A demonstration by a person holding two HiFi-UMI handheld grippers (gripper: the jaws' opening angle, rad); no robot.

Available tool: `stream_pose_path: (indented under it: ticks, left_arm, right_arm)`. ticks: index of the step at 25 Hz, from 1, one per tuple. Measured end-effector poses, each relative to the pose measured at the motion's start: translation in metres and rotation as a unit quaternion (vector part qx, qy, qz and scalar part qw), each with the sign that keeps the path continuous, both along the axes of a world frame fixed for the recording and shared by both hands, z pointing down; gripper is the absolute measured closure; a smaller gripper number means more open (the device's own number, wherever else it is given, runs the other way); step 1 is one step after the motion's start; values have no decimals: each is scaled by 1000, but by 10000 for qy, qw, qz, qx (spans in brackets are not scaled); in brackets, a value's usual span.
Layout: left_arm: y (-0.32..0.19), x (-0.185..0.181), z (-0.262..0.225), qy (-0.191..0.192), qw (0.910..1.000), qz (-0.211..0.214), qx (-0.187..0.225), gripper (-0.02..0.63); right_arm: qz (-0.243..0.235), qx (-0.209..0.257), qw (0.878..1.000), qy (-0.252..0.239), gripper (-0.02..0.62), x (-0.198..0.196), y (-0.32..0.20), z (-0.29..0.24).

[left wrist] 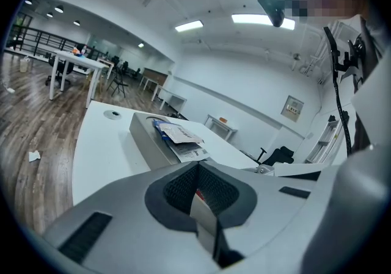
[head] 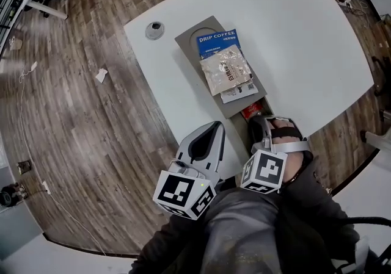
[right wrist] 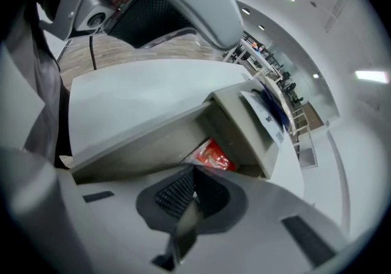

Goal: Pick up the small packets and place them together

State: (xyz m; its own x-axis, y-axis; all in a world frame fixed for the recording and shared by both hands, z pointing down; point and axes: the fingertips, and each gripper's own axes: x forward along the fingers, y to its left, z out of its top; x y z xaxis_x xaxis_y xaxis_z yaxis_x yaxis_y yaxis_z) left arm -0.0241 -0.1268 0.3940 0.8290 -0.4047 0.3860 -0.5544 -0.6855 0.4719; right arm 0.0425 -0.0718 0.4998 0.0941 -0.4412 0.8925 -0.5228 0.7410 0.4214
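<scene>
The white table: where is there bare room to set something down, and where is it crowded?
Widest bare stretch: white table right of the grey tray, to the curved edge. A narrower strip runs left of the tray, below the round hole. Crowded: the tray top under stacked packets, and its near end by the red packet and right gripper.

- You have a white counter (head: pixel 305 35) in front of you.
- A long grey box (head: pixel 189 41) lies on it, near its left edge.
- A round grey cap (head: pixel 154 30) sits just beside the box's far end.

Grey left gripper (head: pixel 213 126) and right gripper (head: pixel 254 120) bear black-and-white marker cubes (head: pixel 183 194); sleeves (head: pixel 308 205) are dark.
</scene>
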Motion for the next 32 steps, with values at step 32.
stream_pose_path:
  ticks: [32]
  left_arm:
    - [15, -7, -3, 115, 9999, -64, 79, 603]
  right_arm:
    - [633, -400, 9940, -796, 573, 2, 13, 0]
